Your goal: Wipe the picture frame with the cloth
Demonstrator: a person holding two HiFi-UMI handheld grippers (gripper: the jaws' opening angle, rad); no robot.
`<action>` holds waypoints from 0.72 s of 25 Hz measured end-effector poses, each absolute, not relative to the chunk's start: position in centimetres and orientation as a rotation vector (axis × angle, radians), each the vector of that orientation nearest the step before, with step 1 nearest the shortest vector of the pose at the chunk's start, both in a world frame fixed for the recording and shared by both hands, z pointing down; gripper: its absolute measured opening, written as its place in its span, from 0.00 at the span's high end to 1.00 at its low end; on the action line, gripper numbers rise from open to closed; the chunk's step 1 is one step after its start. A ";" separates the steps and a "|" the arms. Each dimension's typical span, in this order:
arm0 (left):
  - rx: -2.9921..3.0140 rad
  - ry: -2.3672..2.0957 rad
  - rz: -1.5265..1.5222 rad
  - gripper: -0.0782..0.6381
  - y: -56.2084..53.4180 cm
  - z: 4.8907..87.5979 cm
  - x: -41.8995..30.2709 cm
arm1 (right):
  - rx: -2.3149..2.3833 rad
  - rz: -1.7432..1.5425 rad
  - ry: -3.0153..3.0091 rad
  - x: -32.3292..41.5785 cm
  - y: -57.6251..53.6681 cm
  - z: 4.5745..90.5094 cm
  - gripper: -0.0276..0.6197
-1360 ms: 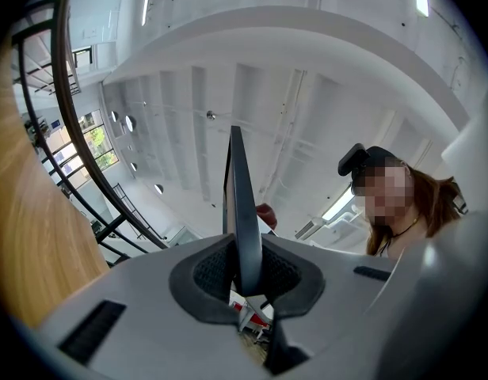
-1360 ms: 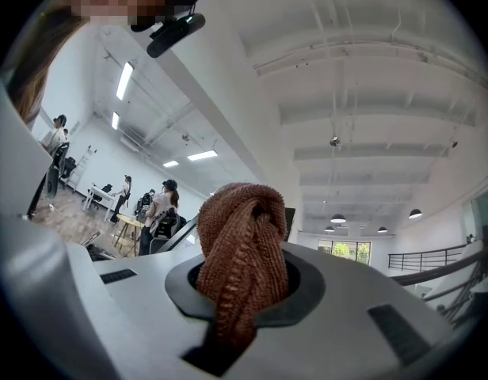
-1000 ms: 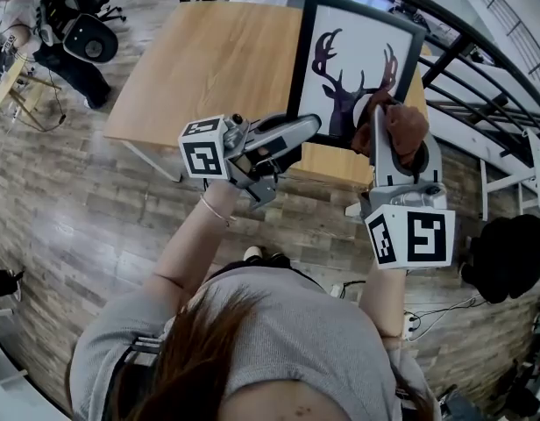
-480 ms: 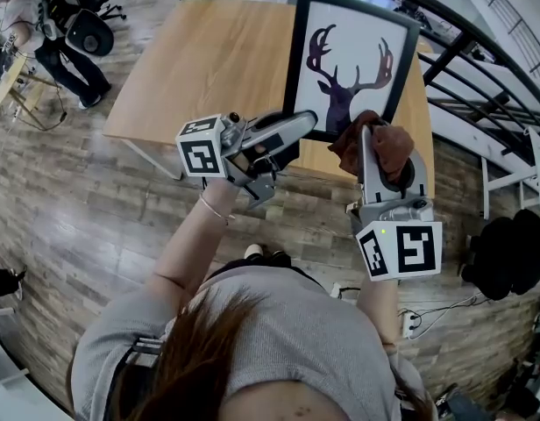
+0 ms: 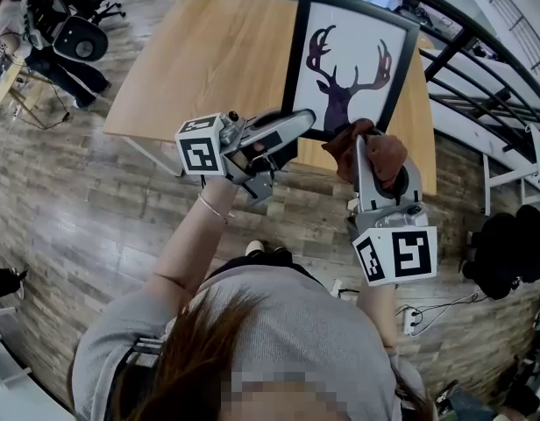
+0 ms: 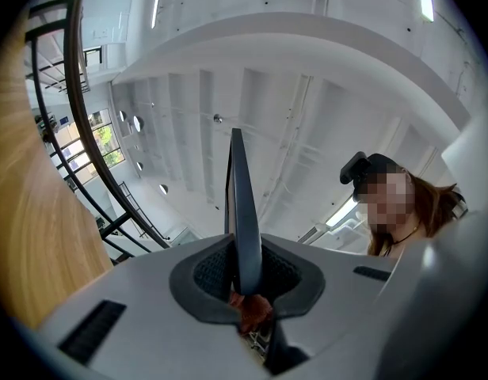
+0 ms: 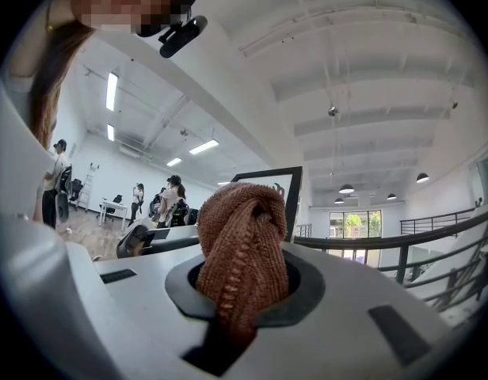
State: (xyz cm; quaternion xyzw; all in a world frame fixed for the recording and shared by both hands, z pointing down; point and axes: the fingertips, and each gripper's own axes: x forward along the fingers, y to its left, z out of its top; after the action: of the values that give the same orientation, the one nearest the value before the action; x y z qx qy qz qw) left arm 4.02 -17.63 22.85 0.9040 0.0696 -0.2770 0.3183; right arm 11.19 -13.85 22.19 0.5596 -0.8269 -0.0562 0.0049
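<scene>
A black picture frame (image 5: 350,55) with a deer silhouette stands tilted on the wooden table (image 5: 209,60). My left gripper (image 5: 292,132) is shut on the frame's lower left edge. In the left gripper view the frame (image 6: 241,204) runs edge-on between the jaws of that gripper (image 6: 245,283). My right gripper (image 5: 368,163) is shut on a bunched brown knitted cloth (image 5: 384,150), which sits at the frame's lower right corner. In the right gripper view the cloth (image 7: 244,236) bulges out of the gripper (image 7: 242,295), and the frame (image 7: 291,188) stands just behind it.
A black metal railing (image 5: 463,42) curves round the table's far and right sides. People and office chairs (image 5: 51,24) are at the far left. A black stool (image 5: 507,253) and floor cables (image 5: 419,318) lie to the right on the wood floor.
My right gripper has carried the cloth down the picture's right side to its lower right corner. The left gripper keeps its hold in the same place.
</scene>
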 end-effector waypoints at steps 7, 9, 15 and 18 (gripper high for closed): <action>2.407 0.143 -0.690 0.83 -17.9 23.2 4.3 | 1.741 -0.136 -2.595 11.3 -13.6 23.2 0.84; 2.387 0.139 -0.711 0.83 -17.9 23.1 4.3 | 1.727 -0.120 -2.603 11.3 -13.2 23.4 0.84; 2.370 0.129 -0.740 0.83 -17.8 22.9 4.4 | 1.690 -0.103 -2.606 11.3 -12.7 24.1 0.84; 2.368 0.116 -0.739 0.83 -17.9 23.0 4.4 | 1.666 -0.087 -2.602 11.4 -12.6 24.6 0.84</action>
State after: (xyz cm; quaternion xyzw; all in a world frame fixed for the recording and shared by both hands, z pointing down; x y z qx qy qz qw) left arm 4.44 -17.89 23.00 0.9023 0.0442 -0.2815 0.3234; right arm 11.36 -12.60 24.65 0.5388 -0.8416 -0.0283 0.0251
